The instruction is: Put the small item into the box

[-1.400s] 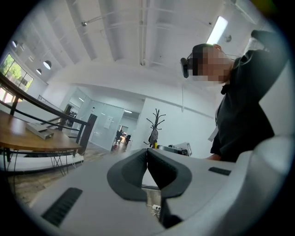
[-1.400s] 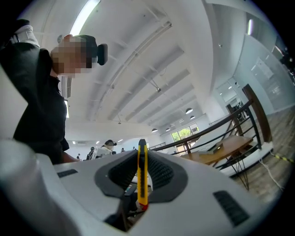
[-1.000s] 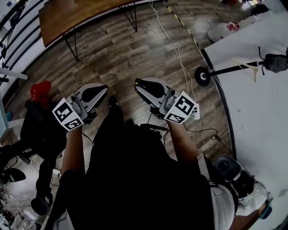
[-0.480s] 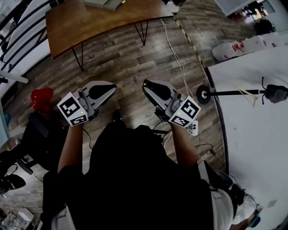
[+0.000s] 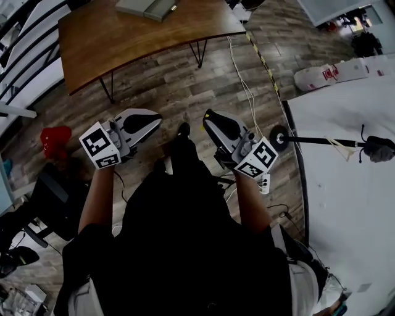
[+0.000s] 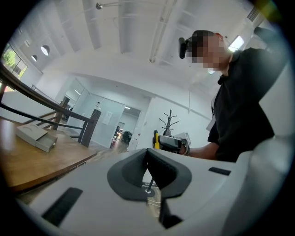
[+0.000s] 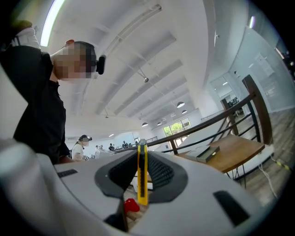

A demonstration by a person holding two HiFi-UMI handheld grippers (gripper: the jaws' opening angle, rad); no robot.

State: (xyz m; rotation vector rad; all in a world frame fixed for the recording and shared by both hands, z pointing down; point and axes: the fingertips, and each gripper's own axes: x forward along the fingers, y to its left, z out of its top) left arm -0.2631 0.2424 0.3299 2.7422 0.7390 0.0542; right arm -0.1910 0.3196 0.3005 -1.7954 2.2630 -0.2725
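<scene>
My right gripper (image 5: 214, 121) is shut on a narrow yellow utility knife (image 7: 142, 177), which stands upright between its dark pads and pokes past the tips. The knife also shows as a yellow strip (image 6: 156, 138) in the left gripper view. My left gripper (image 5: 143, 118) is shut, its pads meeting at the tips with nothing between them. Both are held at waist height over a wooden floor. Ahead stands a brown wooden table (image 5: 123, 37), and on its far part lies a flat grey box (image 5: 148, 7). The same box (image 7: 206, 153) appears in the right gripper view.
A red object (image 5: 54, 137) and a black chair (image 5: 52, 197) are on the floor at the left. White cables (image 5: 247, 92) run along the floor at the right. A stand with a round base (image 5: 279, 137) lies on a white sheet (image 5: 345, 185).
The wooden table has come closer and lower in the head view, and the grey box on it has come into sight. Both grippers stay shut in front of the body.
</scene>
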